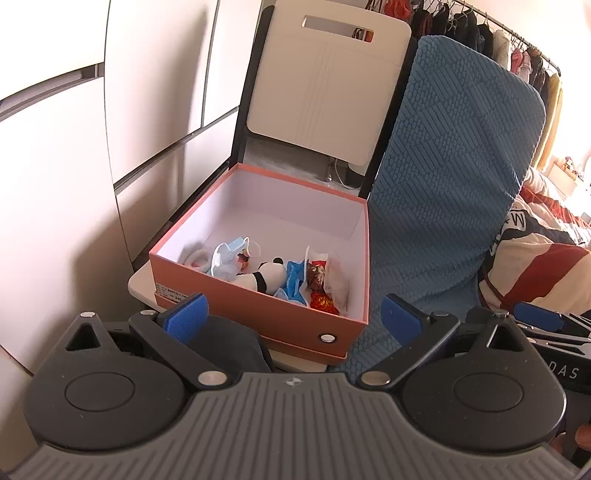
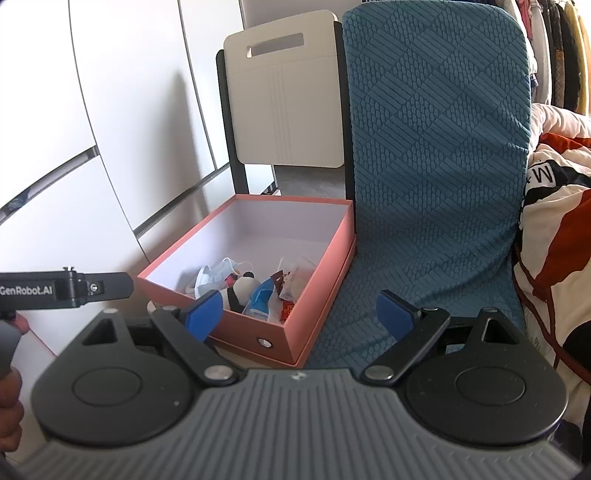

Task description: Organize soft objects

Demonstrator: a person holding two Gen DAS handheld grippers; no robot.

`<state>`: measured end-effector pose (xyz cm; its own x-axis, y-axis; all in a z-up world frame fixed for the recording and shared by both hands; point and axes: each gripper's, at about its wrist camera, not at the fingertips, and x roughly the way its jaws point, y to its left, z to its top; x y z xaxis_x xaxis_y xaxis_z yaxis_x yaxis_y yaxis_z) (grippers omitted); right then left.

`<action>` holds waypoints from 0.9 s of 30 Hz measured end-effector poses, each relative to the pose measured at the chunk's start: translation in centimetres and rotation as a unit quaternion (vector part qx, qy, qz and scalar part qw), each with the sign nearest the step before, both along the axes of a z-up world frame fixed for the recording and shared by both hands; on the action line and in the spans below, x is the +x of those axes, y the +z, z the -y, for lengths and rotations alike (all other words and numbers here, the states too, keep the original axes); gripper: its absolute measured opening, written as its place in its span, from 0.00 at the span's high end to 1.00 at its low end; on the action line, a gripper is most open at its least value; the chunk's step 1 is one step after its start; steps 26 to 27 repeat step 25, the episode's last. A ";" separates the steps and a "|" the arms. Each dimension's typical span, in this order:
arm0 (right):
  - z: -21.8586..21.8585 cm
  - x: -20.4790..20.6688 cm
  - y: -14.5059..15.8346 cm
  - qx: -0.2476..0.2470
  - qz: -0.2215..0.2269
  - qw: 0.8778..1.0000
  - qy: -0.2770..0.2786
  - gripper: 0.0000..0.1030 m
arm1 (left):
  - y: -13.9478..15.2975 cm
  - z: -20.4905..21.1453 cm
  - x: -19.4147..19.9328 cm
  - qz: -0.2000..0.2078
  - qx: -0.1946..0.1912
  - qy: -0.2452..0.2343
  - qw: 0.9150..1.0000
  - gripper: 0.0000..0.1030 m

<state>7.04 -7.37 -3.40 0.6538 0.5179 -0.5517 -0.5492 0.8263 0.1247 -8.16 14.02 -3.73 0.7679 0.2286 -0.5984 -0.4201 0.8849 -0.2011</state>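
Note:
An open salmon-pink box (image 1: 236, 297) (image 2: 314, 317) stands on a white chair seat. Inside lie a light blue face mask (image 1: 227, 254) (image 2: 214, 275), a black-and-white panda plush (image 1: 264, 278) (image 2: 242, 290), a blue soft item (image 1: 293, 282) (image 2: 260, 299) and clear snack packets (image 1: 325, 280) (image 2: 291, 282). My left gripper (image 1: 293, 314) is open and empty, just in front of the box. My right gripper (image 2: 299, 312) is open and empty, in front of the box's right corner.
A white chair back (image 1: 325, 81) (image 2: 284, 96) rises behind the box. A blue textured chair (image 1: 454, 177) (image 2: 436, 155) stands to its right. White cabinet doors (image 1: 55, 155) are on the left, patterned bedding (image 2: 554, 240) and hanging clothes (image 1: 480, 33) on the right.

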 end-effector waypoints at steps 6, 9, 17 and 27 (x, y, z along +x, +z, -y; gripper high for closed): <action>0.0 -0.1 0.0 -0.001 0.000 1.000 -0.001 0.11 | -0.1 -0.1 0.1 -0.002 -0.003 0.001 1.000 0.01; 0.0 -0.1 0.0 -0.001 0.000 1.000 -0.001 0.11 | 0.0 0.0 0.1 -0.002 -0.001 0.001 1.000 0.01; -0.1 -0.1 0.0 0.001 0.001 1.000 0.000 0.11 | -0.2 -0.1 0.1 -0.002 -0.003 0.001 1.000 0.01; -0.2 -0.2 0.1 0.001 0.002 1.000 -0.003 0.11 | -0.2 -0.1 0.1 -0.002 -0.002 -0.003 1.000 0.01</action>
